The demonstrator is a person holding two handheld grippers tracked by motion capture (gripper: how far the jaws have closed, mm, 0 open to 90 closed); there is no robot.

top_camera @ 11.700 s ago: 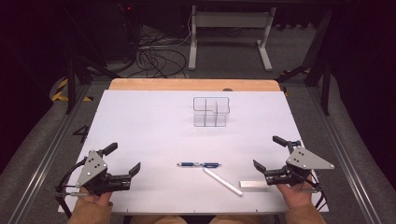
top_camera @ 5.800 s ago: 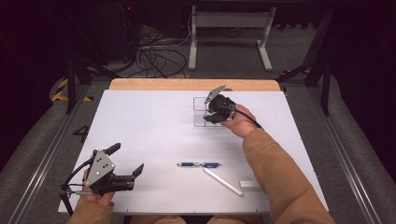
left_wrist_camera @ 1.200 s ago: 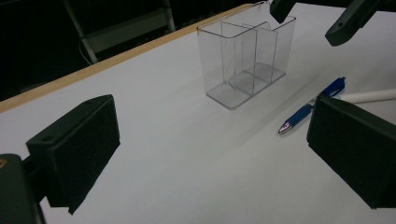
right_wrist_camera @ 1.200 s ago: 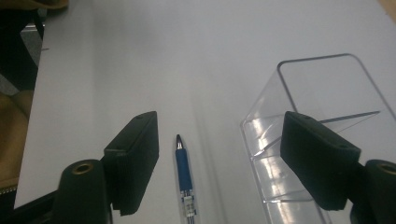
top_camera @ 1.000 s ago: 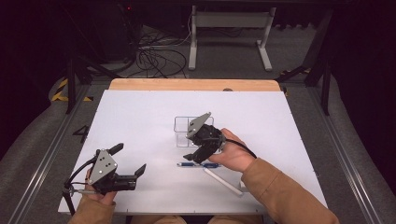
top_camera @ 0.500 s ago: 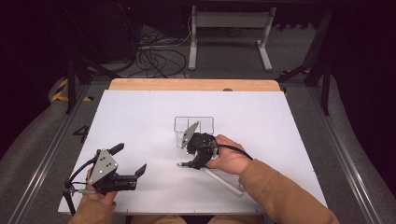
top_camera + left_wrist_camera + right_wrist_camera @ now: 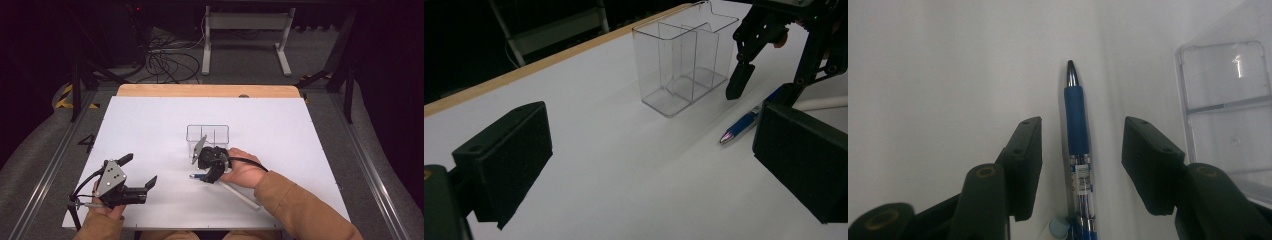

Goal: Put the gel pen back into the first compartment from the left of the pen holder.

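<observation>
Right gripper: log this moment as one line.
right gripper open, astride blue pen | pen flat on table | clear organizer beside | left gripper open, idle

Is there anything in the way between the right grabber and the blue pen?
Nothing visible. The right gripper has its black jaws open on either side of the blue ballpoint pen, which lies flat on the white table. The clear plastic divided box sits off to one side, apart.

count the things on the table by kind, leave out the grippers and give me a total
blue pen: 1
white marker: 1
clear plastic organizer: 1
total: 3
</observation>
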